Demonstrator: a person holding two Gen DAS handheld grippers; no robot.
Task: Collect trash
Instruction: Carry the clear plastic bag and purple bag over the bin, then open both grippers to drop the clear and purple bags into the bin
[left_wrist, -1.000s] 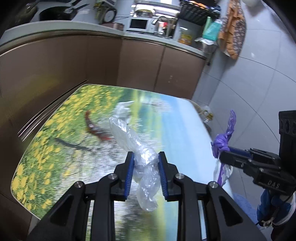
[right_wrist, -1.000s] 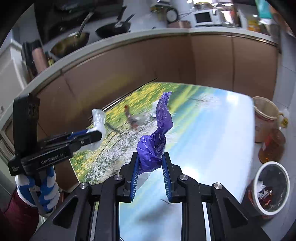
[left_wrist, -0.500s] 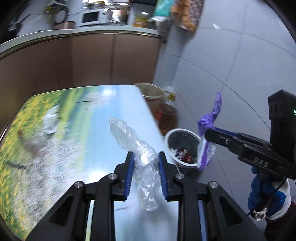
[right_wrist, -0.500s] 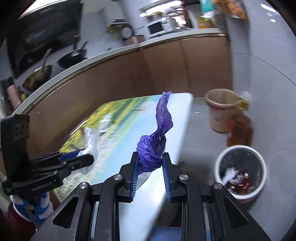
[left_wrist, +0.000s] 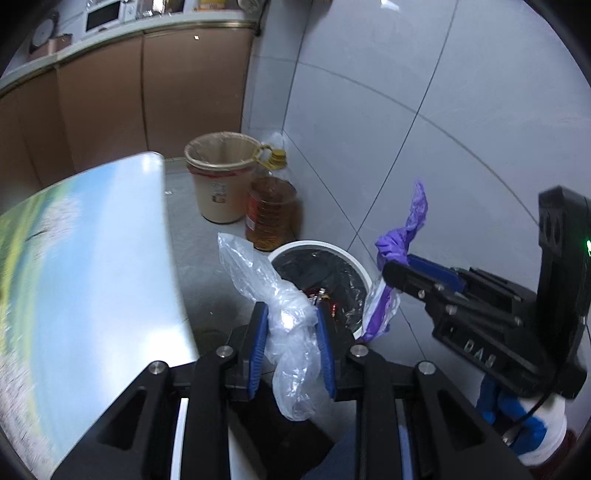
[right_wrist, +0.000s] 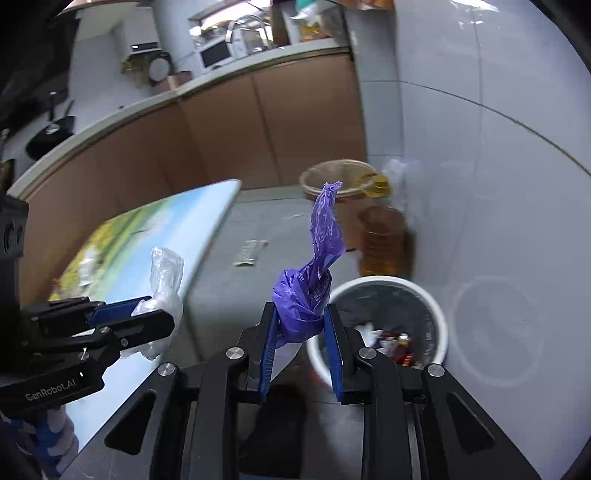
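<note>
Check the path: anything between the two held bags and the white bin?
Nothing visible. The clear bag in the left gripper and the purple bag in the right gripper hang near the white bin, whose mouth is open. The oil bottle stands behind it, the table off to the side.

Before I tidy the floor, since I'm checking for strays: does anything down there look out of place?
Yes. A small flat scrap of packaging lies loose on the grey floor between the picture-printed table and the white round bin, outside any container. The amber oil bottle stands upright; no spill shows.
</note>
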